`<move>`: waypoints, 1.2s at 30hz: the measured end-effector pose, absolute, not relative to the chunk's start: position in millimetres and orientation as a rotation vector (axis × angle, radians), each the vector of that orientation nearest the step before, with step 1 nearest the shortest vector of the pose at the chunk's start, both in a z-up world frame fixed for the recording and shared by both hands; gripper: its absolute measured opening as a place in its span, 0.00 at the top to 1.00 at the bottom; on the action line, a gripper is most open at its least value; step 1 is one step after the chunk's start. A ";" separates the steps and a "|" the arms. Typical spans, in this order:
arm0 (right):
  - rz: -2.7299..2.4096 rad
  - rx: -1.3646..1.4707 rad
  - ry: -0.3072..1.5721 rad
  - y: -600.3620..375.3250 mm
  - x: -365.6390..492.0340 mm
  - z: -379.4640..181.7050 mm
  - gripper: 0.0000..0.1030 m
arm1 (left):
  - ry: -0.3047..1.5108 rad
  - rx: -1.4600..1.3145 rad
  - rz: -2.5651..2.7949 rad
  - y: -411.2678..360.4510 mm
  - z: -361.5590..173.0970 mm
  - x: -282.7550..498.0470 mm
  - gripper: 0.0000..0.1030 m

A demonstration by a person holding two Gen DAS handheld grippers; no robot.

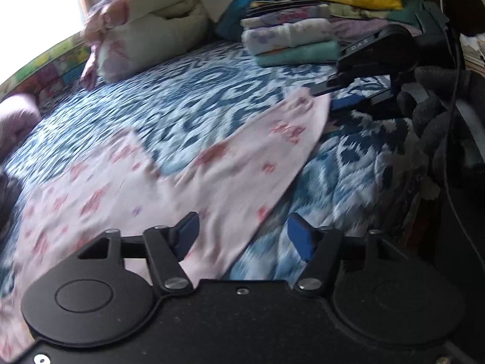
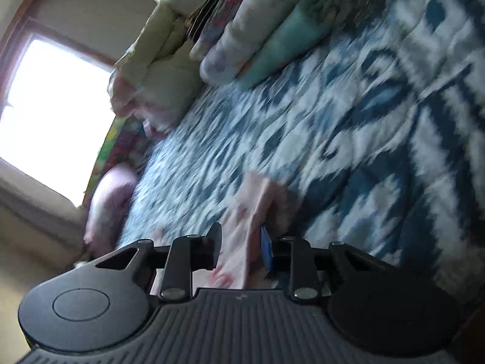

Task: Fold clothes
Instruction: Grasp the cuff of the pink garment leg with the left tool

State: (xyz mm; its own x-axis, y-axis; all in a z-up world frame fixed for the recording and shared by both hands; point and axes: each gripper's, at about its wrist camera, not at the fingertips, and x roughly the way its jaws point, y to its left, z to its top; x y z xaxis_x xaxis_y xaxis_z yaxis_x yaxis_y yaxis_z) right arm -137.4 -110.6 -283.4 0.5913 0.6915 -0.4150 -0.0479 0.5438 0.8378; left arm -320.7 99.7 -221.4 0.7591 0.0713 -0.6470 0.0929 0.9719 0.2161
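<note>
Blue-and-white bedspread point(image 1: 212, 100) fills both views. Nearest, the left gripper point(image 1: 242, 236) hangs open and empty over a pink flowered garment point(image 1: 151, 182) spread flat there. The right gripper point(image 2: 241, 250) pinches that garment's far corner. Beyond sits a folded stack point(image 1: 291, 42). Judged mid-fold: next, carry the corner across.

A cloth point(image 1: 169, 182) lies spread flat on my bed cover point(image 1: 188, 103). My left gripper point(image 1: 242, 236) is over its near edge. My right gripper point(image 1: 339, 97) is at its far right corner, and that corner point(image 2: 242, 236) sits between its fingers. Behind the cloth, a stack of folded clothes point(image 1: 291, 42) sits on the bed. Left of the stack are pillows point(image 1: 157, 27). A window point(image 2: 57, 115) is behind the bed, on the left.
</note>
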 end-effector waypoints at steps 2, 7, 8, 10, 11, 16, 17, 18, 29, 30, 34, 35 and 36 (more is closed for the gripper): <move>0.490 0.896 0.839 -114.7 -137.5 -282.9 0.71 | 0.712 0.259 -0.033 88.4 -218.2 -303.0 0.39; 0.455 0.873 0.811 -130.1 -140.1 -277.4 0.65 | 0.734 0.300 -0.101 55.5 -216.2 -260.2 0.40; 0.449 0.859 0.807 -132.7 -140.5 -276.1 0.64 | 0.742 0.309 -0.112 49.6 -217.4 -251.5 0.40; 0.438 0.838 0.813 -137.3 -140.4 -274.5 0.59 | 0.765 0.327 -0.131 39.3 -221.5 -234.4 0.42; 0.433 0.835 0.816 -140.1 -140.1 -274.3 0.57 | 0.776 0.333 -0.141 34.5 -223.2 -225.9 0.44; 0.400 0.896 0.803 -160.6 -139.7 -280.5 0.46 | 0.796 0.373 -0.149 13.6 -228.9 -191.6 0.52; 0.394 0.916 0.802 -164.5 -139.9 -282.6 0.46 | 0.801 0.374 -0.145 10.0 -229.9 -185.0 0.56; 0.387 0.937 0.800 -167.8 -139.7 -284.7 0.46 | 0.807 0.374 -0.140 7.1 -230.8 -178.6 0.58; 0.404 0.978 0.773 -168.5 -140.2 -286.1 0.44 | 0.711 0.229 -0.039 48.6 -178.7 -174.9 0.98; 0.426 0.948 0.768 -162.9 -141.3 -282.2 0.44 | 0.687 0.207 -0.026 61.9 -165.8 -180.7 0.98; 0.571 0.767 0.729 -123.7 -154.0 -258.7 0.44 | 0.610 0.131 0.047 118.9 -118.1 -206.8 0.98; 0.611 0.720 0.719 -112.0 -158.6 -252.8 0.44 | 0.593 0.114 0.068 133.6 -107.1 -214.2 0.98; 0.652 0.672 0.710 -99.9 -163.8 -247.1 0.44 | 0.577 0.096 0.089 148.4 -96.0 -221.6 0.98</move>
State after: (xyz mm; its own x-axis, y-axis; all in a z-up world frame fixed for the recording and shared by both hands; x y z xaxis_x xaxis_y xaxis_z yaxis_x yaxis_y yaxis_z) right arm -163.8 -99.9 -247.1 0.5868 0.7243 -0.3621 -0.2997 0.6097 0.7338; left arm -221.6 148.4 -96.0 0.8347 0.1111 -0.5394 -0.0573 0.9916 0.1156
